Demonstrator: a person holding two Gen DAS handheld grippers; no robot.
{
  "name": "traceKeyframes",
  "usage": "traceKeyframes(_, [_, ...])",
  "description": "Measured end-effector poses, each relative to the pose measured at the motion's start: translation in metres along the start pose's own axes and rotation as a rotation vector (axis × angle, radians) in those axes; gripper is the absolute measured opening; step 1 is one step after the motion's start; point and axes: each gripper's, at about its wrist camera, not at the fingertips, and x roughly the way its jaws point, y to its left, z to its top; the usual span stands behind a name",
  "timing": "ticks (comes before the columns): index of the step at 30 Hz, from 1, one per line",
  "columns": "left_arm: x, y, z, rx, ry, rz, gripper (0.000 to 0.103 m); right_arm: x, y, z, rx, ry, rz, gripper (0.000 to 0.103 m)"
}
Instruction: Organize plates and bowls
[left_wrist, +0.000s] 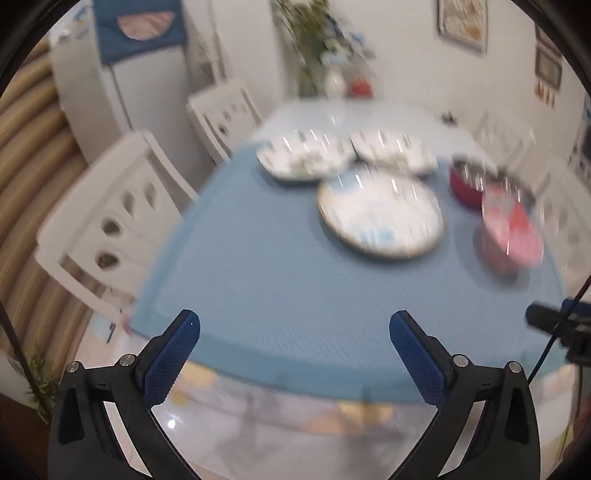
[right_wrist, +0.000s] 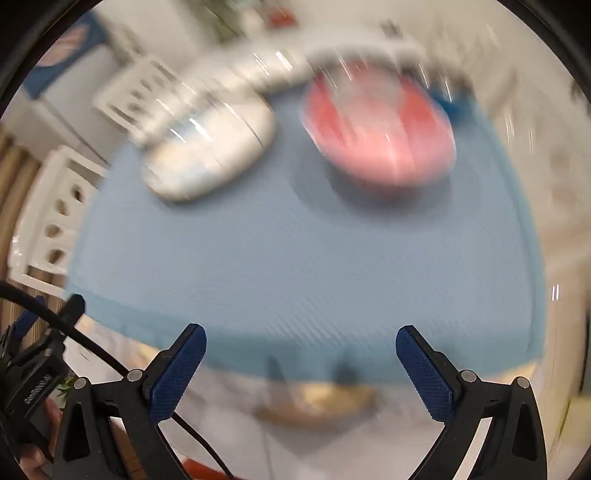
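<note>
Both views are blurred by motion. On the blue tablecloth (left_wrist: 258, 258) lie a round gold-rimmed plate (left_wrist: 380, 214), two white patterned plates (left_wrist: 303, 155) (left_wrist: 395, 147) behind it, a pink bowl (left_wrist: 511, 229) at the right and a red bowl (left_wrist: 465, 181) beyond that. My left gripper (left_wrist: 294, 325) stands open over the table's near edge, nothing between its fingers. In the right wrist view the pink bowl (right_wrist: 380, 129) and the round plate (right_wrist: 210, 155) lie ahead. My right gripper (right_wrist: 301, 338) is open and empty, short of both.
White chairs (left_wrist: 114, 221) stand along the left side of the table and another (left_wrist: 506, 140) at the right. A vase with a plant (left_wrist: 334, 83) is at the far end. The other gripper's body (right_wrist: 33, 376) and cable show at the lower left.
</note>
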Motion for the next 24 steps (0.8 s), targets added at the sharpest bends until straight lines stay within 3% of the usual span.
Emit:
traceKeyframes(2, [-0.013,0.015,0.019,-0.018,-0.055,-0.024,0.102,-0.045,0.029,0.007,-0.007,-0.152,0.004,0.103])
traceKeyframes(5, [-0.026,0.030,0.045,-0.008,-0.114,-0.041,0.102,-0.063,0.063,0.023,-0.006,-0.333,-0.016,0.103])
traceKeyframes(8, [-0.029,0.039,0.068,0.008,-0.150,-0.054,0.102,-0.067,0.085,0.032,0.009,-0.408,-0.134,0.103])
traceKeyframes(13, [-0.009,0.051,0.094,0.050,-0.172,-0.066,0.102,-0.053,0.124,0.058,-0.028,-0.392,-0.315,0.103])
traceKeyframes(19, [0.024,0.056,0.116,0.060,-0.156,-0.134,0.102,-0.030,0.128,0.080,-0.004,-0.285,-0.315,0.103])
traceKeyframes(24, [0.062,0.053,0.125,0.089,-0.107,-0.220,0.102,-0.004,0.135,0.081,-0.013,-0.252,-0.367,0.103])
